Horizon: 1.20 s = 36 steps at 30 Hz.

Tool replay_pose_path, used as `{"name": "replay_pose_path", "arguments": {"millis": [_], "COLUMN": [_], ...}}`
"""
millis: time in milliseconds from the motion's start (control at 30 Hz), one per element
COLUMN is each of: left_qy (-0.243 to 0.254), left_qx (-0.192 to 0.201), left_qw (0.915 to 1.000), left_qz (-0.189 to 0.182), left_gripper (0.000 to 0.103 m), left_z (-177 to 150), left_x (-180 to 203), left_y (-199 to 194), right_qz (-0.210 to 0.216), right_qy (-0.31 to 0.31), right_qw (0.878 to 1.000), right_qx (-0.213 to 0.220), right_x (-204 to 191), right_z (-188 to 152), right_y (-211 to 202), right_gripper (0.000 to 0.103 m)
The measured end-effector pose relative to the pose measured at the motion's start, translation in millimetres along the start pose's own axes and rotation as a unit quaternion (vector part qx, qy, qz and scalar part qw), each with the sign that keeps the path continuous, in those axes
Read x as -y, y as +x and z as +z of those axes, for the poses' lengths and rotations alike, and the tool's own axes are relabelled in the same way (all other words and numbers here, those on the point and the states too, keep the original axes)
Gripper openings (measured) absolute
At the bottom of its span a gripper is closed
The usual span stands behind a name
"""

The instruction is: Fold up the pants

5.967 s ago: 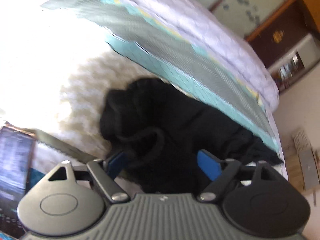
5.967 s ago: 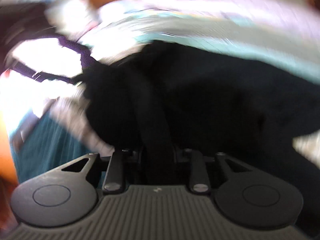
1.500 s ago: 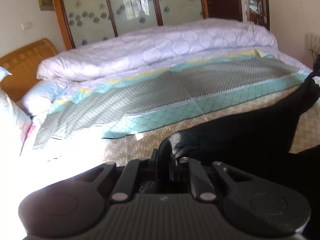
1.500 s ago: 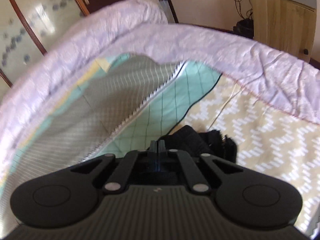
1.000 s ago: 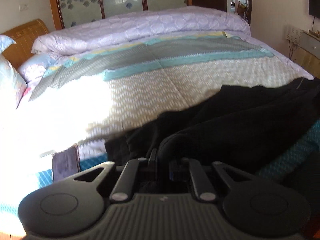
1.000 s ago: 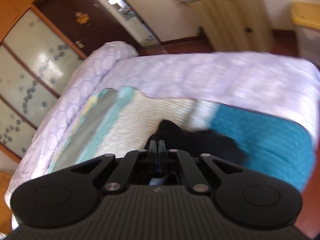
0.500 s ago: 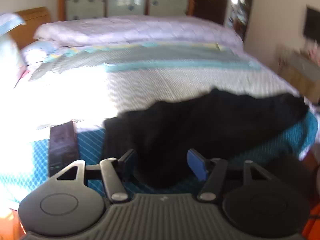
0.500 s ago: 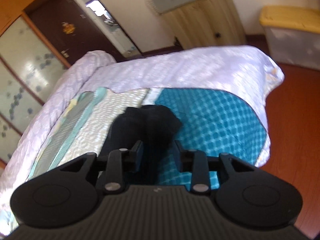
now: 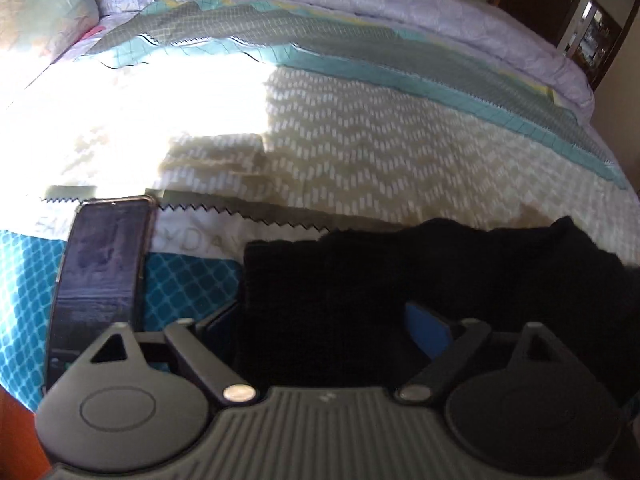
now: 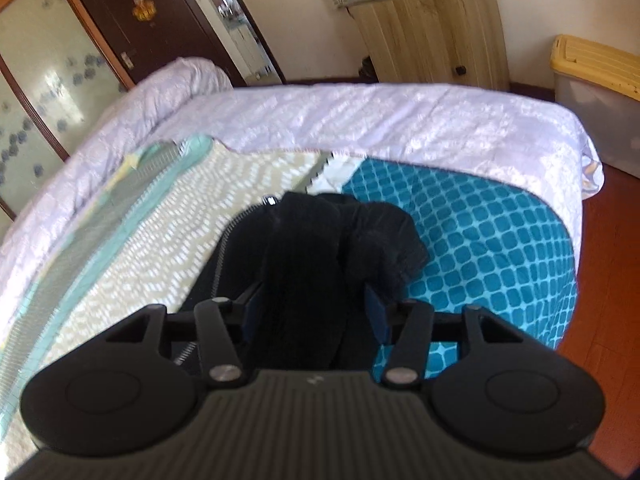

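The black pants lie stretched along the bed's near edge on the teal-patterned bedspread. In the left wrist view, one squared end of the pants runs between the fingers of my left gripper, which stands open, its blue pads clear of the cloth. In the right wrist view the other end of the pants lies bunched near the bed's corner. My right gripper is over it, jaws opening, with the cloth lying loose between them.
A dark phone lies on the bedspread left of the pants. A rolled lilac quilt and a pillow fill the bed's far side. Past the bed corner are a wooden floor, a yellow-lidded bin and a cabinet.
A second ago both grippers were shut on the pants. Both have since opened and come down, and the pants now lie along the bed's near edge.
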<state>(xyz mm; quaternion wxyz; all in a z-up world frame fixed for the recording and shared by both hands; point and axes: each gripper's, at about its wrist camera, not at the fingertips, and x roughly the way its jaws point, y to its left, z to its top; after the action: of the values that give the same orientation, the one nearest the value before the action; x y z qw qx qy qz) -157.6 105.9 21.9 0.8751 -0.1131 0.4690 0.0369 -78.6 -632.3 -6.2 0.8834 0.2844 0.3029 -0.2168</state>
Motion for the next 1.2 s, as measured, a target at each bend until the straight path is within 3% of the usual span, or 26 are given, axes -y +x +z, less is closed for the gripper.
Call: {"name": "replay_pose_path", "arguments": {"millis": [33, 67, 100, 167, 233, 267, 333, 433, 500, 533, 667, 767, 900, 1000, 1133, 1200], "left_qy": [0.027, 0.056, 0.068, 0.049, 0.015, -0.001, -0.018, 0.006, 0.008, 0.003, -0.036, -0.065, -0.044, -0.027, 0.003, 0.014], "left_qx": [0.000, 0.012, 0.023, 0.035, 0.043, 0.033, 0.017, 0.017, 0.034, 0.044, 0.088, 0.104, 0.093, 0.060, 0.003, -0.036], "left_qw": [0.9992, 0.9967, 0.9953, 0.9957, 0.9949, 0.9961, 0.9967, 0.9943, 0.9942, 0.9939, 0.9884, 0.9880, 0.9937, 0.9978, 0.9999, 0.9984], "left_qz": [0.029, 0.057, 0.065, 0.070, 0.090, 0.082, 0.077, 0.105, 0.102, 0.101, 0.118, 0.094, 0.044, 0.007, 0.013, 0.041], "left_gripper": [0.058, 0.051, 0.038, 0.033, 0.033, 0.034, 0.040, 0.054, 0.059, 0.059, 0.059, 0.059, 0.059, 0.059, 0.059, 0.057], "left_z": [-5, -9, -11, -8, 0, 2, 1, 0, 1, 2, 4, 5, 9, 6, -9, -17], "left_x": [13, 25, 30, 25, 8, 0, -7, 3, 5, 4, -5, -4, 28, 54, 82, 88], "left_y": [6, 8, 4, -5, -12, -10, -4, -9, -26, -35, -70, -87, -83, -61, -19, 2], "right_qz": [-0.010, -0.014, -0.010, 0.003, 0.005, 0.005, -0.006, -0.011, 0.032, 0.059, 0.087, 0.102, 0.130, 0.151, 0.138, 0.118], "right_qy": [-0.005, -0.007, 0.000, 0.007, -0.007, -0.002, 0.027, 0.022, 0.084, 0.118, 0.146, 0.164, 0.190, 0.172, 0.148, 0.133], "right_qw": [1.000, 1.000, 1.000, 1.000, 0.999, 0.998, 0.998, 0.999, 0.996, 0.991, 0.982, 0.978, 0.971, 0.972, 0.979, 0.984], "right_qx": [-0.015, -0.022, -0.019, 0.008, 0.050, 0.060, 0.058, 0.033, 0.030, 0.035, 0.087, 0.081, 0.070, 0.057, 0.039, 0.024], "right_x": [0, 1, 3, 7, 8, 11, 28, 43, 60, 70, 91, 104, 105, 93, 71, 62], "right_z": [-2, -3, -4, -3, -5, -7, -18, -33, -28, -24, -17, -18, -22, -14, -4, 1], "right_y": [8, 13, 12, -2, -24, -32, -34, -19, -26, -32, -55, -54, -43, -33, -16, -6], "right_gripper": [0.017, 0.012, 0.010, 0.009, 0.009, 0.009, 0.009, 0.014, 0.032, 0.047, 0.062, 0.063, 0.065, 0.074, 0.075, 0.050]}}
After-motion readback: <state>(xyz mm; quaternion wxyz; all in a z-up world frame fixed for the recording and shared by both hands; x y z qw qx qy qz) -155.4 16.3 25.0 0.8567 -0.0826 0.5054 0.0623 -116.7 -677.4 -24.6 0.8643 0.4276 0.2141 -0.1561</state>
